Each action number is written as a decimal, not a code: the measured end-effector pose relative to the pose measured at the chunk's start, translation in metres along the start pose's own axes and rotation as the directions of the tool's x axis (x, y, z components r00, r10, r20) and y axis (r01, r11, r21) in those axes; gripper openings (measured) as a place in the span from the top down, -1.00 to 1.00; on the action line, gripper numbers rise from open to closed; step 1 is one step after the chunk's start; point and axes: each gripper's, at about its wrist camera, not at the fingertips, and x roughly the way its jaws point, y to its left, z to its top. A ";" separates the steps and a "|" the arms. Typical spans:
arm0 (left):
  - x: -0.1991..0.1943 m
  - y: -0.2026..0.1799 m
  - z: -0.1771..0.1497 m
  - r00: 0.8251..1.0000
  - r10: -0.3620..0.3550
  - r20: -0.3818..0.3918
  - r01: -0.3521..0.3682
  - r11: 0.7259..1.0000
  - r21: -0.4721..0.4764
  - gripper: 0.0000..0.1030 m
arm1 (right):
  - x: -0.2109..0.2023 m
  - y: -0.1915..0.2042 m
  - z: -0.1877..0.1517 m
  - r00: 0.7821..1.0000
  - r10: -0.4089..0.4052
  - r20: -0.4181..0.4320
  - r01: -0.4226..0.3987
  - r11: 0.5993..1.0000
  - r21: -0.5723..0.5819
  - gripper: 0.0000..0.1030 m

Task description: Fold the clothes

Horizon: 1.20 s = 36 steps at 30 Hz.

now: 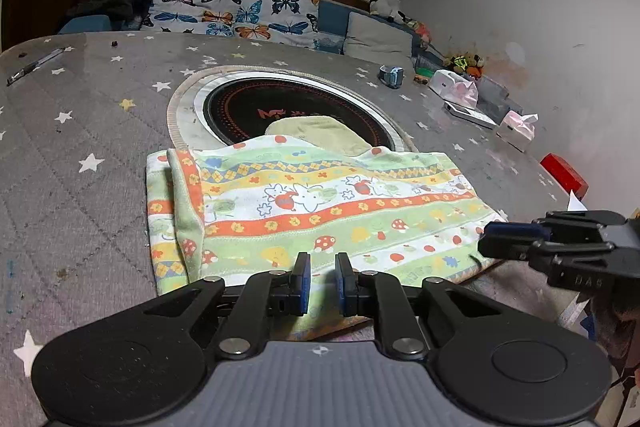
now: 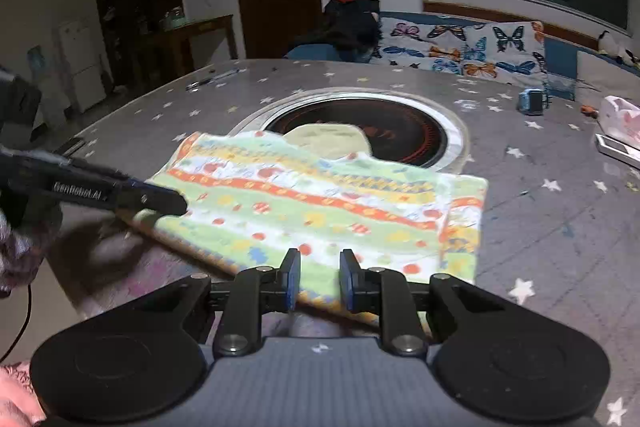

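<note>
- Left gripper (image 1: 322,283): jaws w/ a narrow gap, empty, hovering over the near hem of the folded garment (image 1: 320,203).
- Right gripper (image 2: 319,281): same narrow gap, nothing pinched, above the hem.
- Garment lies table (image 1: 80,131) centre, 12 o'clock edge overlapping the round hob (image 1: 288,103).
- Risk: a slim-gapped jaw may snag only one layer, dragging the fold askew.

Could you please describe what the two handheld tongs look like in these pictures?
Both the left tongs and right tongs are black, with blue pads, jointed arms, silver rivets, round discs and a ribbed grey body. One carries white lettering on its side; a thin black cable hangs nearby.
</note>
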 end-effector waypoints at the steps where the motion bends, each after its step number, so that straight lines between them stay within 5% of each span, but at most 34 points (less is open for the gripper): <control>1: 0.000 0.000 0.000 1.000 0.000 0.000 0.000 1.000 -0.002 0.71 | -0.001 -0.002 0.001 1.000 -0.001 0.001 0.001 1.000 0.005 0.62; 17: 0.001 0.001 0.000 1.000 0.000 0.001 0.000 1.000 -0.009 0.70 | 0.020 -0.001 0.016 0.998 -0.043 0.036 0.043 0.999 -0.008 0.63; 21: 0.000 0.003 0.000 1.000 -0.003 0.000 0.003 1.000 -0.016 0.70 | 0.029 -0.003 0.011 0.996 -0.085 0.015 0.085 0.996 -0.008 0.89; 36: 0.001 0.003 0.002 1.000 -0.011 -0.006 0.011 1.000 -0.008 0.59 | -0.052 -0.035 -0.009 0.962 -0.263 0.078 0.253 0.960 0.120 1.00</control>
